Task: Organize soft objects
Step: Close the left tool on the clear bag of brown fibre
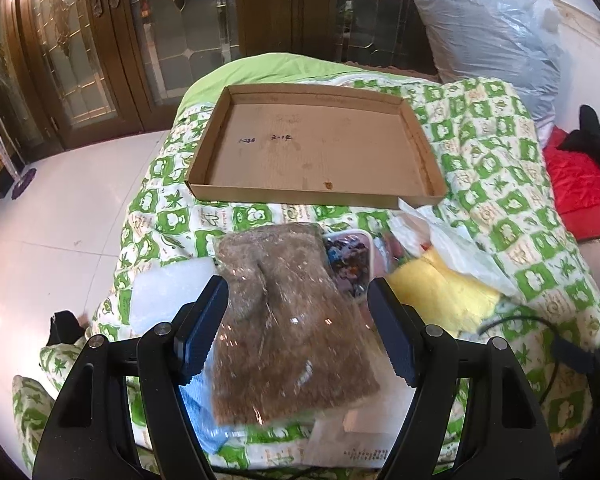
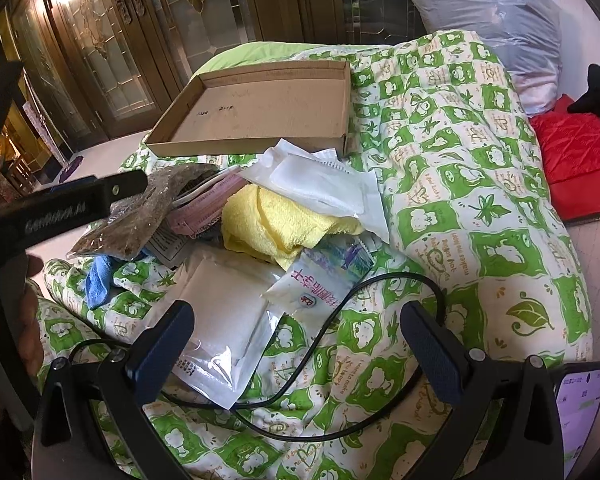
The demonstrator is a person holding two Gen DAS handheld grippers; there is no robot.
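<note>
The left claw (image 1: 296, 328) stands wide open over the brown packet (image 1: 288, 320), gripping nothing. Only the right wrist view shows the right claw (image 2: 296, 344), open and empty, above a black cable (image 2: 340, 308).

We see soft daylight on the green-and-white patterned quilt (image 1: 480, 168), while a warm lamp flares on the dark wooden glass-paned doors (image 1: 60, 40). Fisheye bending curves the edges into black corners. The clear-wrapped brown fibrous packet (image 1: 284, 312) is motion-blurred.

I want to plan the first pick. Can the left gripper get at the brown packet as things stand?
Probably yes: the left gripper is open, the brown packet lies on top of the pile between its fingers, and nothing covers it.
</note>
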